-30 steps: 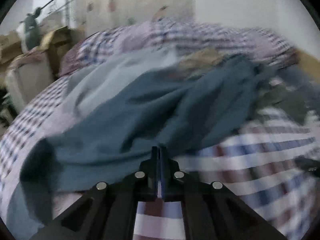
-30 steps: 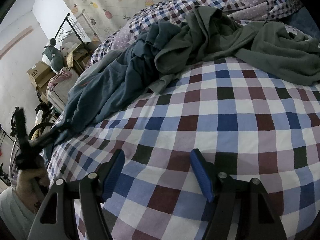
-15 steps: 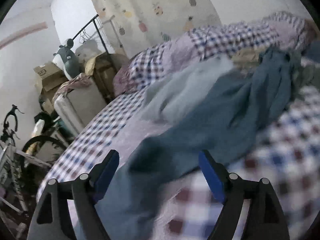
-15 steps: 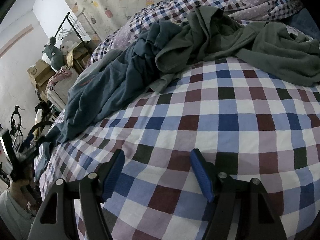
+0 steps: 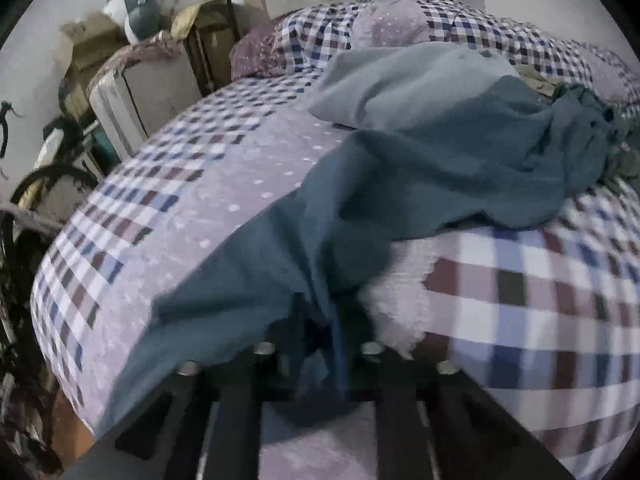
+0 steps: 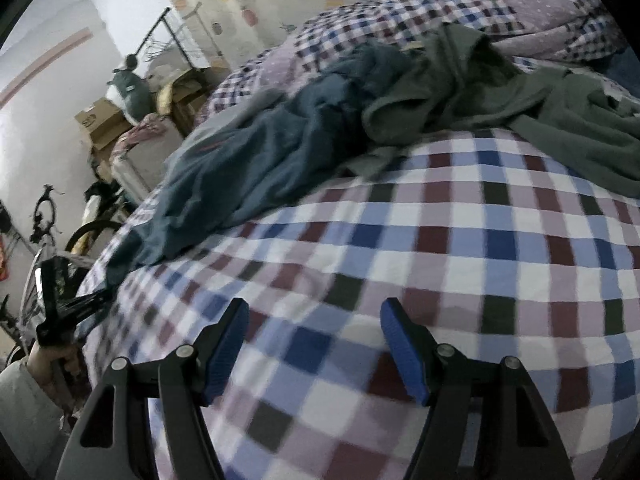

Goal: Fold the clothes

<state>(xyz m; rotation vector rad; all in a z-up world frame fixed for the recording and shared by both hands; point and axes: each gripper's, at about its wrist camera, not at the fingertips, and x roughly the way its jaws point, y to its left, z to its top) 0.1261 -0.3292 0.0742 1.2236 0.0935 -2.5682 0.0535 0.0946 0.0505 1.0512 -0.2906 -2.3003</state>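
The left claw [image 5: 320, 332], apart half a second ago, is now clamped on the near edge of the rumpled teal-blue cotton garment [image 5: 440, 168] lying across the checked bedspread [image 5: 520, 320]. That grip probably lets it be dragged flat for folding. The right claw [image 6: 314, 344] stays apart and empty over the bedspread.

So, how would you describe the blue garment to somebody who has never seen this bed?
On the checked bed cover, clothes lie in a heap toward the pillows. The blue garment stretches from that heap to the bed's left edge, where the left gripper pinches its end. Its neighbours are a green garment and a pale grey one.
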